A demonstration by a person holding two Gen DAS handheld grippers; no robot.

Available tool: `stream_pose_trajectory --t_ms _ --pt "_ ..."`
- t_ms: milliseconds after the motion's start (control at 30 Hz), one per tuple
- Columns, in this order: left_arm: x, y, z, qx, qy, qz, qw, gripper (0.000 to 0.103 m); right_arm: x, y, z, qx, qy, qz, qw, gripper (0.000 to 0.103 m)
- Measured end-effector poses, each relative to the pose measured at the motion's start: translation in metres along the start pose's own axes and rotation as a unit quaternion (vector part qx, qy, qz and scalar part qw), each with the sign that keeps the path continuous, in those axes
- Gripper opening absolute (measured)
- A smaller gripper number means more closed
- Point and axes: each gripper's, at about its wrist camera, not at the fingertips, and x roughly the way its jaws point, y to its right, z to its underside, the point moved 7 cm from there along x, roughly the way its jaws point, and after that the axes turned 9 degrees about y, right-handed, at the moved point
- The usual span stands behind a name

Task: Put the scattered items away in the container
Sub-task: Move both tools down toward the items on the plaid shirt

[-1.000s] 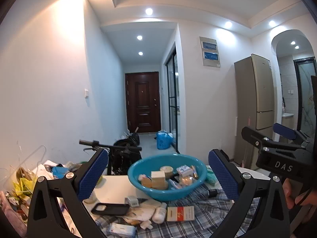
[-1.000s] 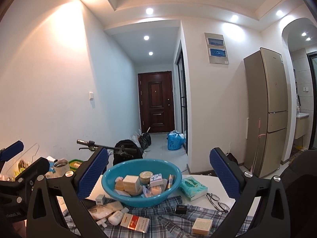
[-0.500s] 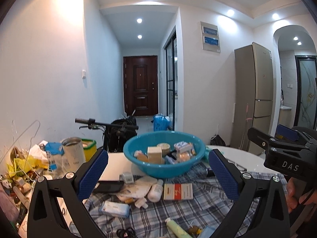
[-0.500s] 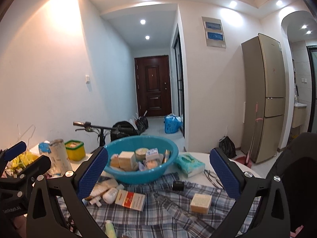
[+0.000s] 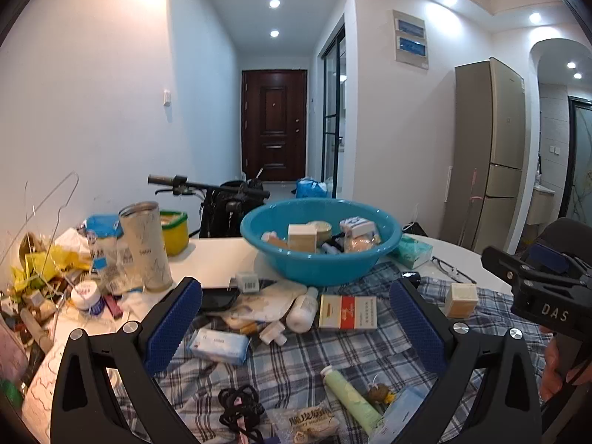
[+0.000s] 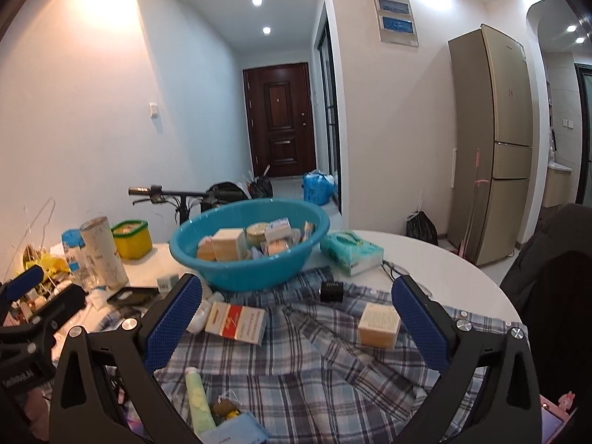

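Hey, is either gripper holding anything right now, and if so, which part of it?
Nothing is held. The left gripper and the right gripper are both wide open above the plaid cloth, with only air between their blue pads.

Teal basin (image 5: 320,255); blue-checked cloth (image 6: 333,370); yellow tub (image 6: 132,239)

Both grippers tipped down toward the cluttered table

Over the last second both wrist views have swung from the ceiling down onto the plaid cloth (image 6: 314,362): the teal basin (image 5: 321,255) has risen in frame, and a green tube (image 5: 351,396), a black cord (image 5: 240,407) and a tan box (image 6: 379,325) have newly come into sight
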Motion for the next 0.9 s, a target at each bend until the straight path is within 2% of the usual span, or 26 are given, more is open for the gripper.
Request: stream_pose_trajectory --t_ms 233,367,900 --pt "0.006 -0.005 0.027 -0.007 -0.042 -0.005 0.9991 0.103 0.002 0.005 0.026 -0.006 -0.033 0.007 0.999 0.102" --pt "0.005 -0.01 0.037 -0.025 -0.052 -0.001 0.9983 0.103 0.005 0.009 0.038 -0.002 -0.05 0.013 0.999 0.102" --pt "0.009 -0.018 0.077 -0.028 -0.102 -0.007 0.9943 0.103 0.009 0.003 0.077 0.001 -0.098 0.005 0.995 0.102"
